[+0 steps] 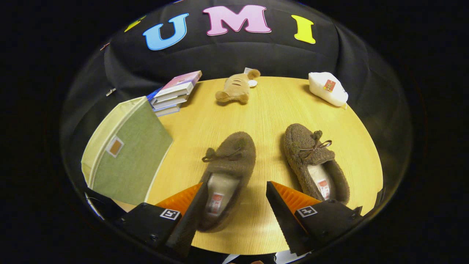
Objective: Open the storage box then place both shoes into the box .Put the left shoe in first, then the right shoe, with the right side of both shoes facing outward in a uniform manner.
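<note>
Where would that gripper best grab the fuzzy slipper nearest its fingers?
Probably the left slipper's heel rim, coming from behind and above. Its open collar faces the open gripper, heel lying between the fingers, toe pointing away. One finger could go inside, one outside. The bow looks too flimsy.

A stack of books (pixel 175 94) sits at the far left edge of the round wooden tabletop (pixel 263 121), a plush mouse toy (pixel 236 89) at the far edge, and a white pouch (pixel 328 88) at the far right edge.
</note>
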Motion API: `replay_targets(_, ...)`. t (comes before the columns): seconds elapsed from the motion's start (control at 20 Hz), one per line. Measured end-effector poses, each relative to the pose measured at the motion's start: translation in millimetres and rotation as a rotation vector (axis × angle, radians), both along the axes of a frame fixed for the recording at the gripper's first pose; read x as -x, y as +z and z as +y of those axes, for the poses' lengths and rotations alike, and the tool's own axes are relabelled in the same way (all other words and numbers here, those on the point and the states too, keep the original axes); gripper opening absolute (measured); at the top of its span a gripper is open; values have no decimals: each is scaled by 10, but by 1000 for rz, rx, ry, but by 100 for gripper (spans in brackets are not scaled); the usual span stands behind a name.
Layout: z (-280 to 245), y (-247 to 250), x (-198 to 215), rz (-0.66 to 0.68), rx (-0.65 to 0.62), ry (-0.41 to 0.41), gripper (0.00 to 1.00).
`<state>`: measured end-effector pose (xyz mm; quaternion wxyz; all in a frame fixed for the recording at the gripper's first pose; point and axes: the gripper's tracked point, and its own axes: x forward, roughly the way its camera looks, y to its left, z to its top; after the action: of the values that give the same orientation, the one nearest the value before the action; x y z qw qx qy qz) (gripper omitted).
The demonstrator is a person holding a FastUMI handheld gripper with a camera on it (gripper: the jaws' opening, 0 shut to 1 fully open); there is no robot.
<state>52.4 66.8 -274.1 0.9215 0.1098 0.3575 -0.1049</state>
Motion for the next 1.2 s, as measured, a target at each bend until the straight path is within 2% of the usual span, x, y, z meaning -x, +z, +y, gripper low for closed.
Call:
replay_targets(0.1, -69, -189, -86, 22, -11, -47, 99)
replay_targets(0.2, -103, -252, -222, 8, -45, -99, 94)
replay_targets(0.3, -105, -361, -248, 43, -72, -121, 84)
replay_targets(0.5, -18, -404, -314, 99, -158, -149, 49)
replay_targets(0.65, -57, -398, -286, 124, -190, -202, 23)
replay_targets(0.7, -49, -405, -273, 127, -200, -206, 19)
replay_targets(0.75, -58, -381, -266, 130, -201, -202, 11)
replay_targets(0.95, 5, -198, -240, 108, -238, -192, 7)
replay_targets(1.2, 0, 537, -316, 20, -259, -194, 7)
